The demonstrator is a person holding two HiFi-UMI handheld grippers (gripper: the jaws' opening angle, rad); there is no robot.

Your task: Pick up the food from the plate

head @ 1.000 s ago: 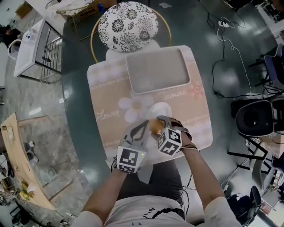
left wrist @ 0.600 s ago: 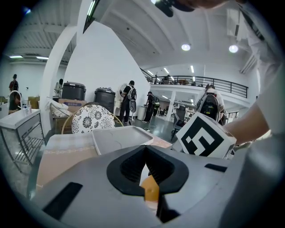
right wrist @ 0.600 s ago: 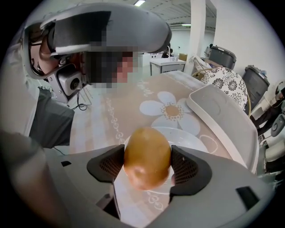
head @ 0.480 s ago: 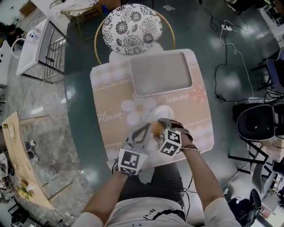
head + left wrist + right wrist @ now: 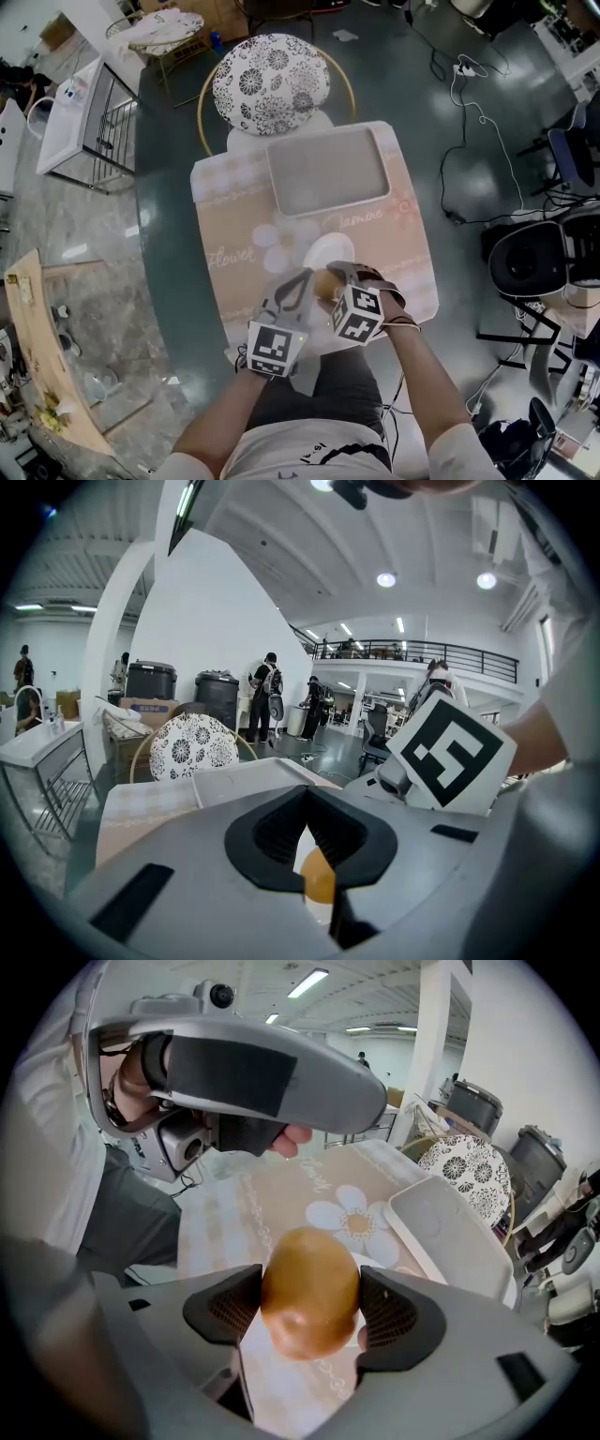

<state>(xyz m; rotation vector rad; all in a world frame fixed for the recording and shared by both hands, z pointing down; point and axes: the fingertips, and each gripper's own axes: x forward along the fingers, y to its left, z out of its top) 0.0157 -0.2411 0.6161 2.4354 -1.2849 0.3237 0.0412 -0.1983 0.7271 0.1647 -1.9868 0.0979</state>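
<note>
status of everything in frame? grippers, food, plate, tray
right gripper: shut on the food, a jaw on each side
food: brown, oval, held in the air off the plate
left gripper: shut, jaw tips together, nothing between them
plate: on the table mat, empty
tray: on the table, empty

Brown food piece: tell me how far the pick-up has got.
Done: the right tongs are shut on the brown food piece, apparently clear of the white plate. In hand: it hangs above the floral mat; the left tongs are shut, empty. Left: nothing of the pick-up itself.
</note>
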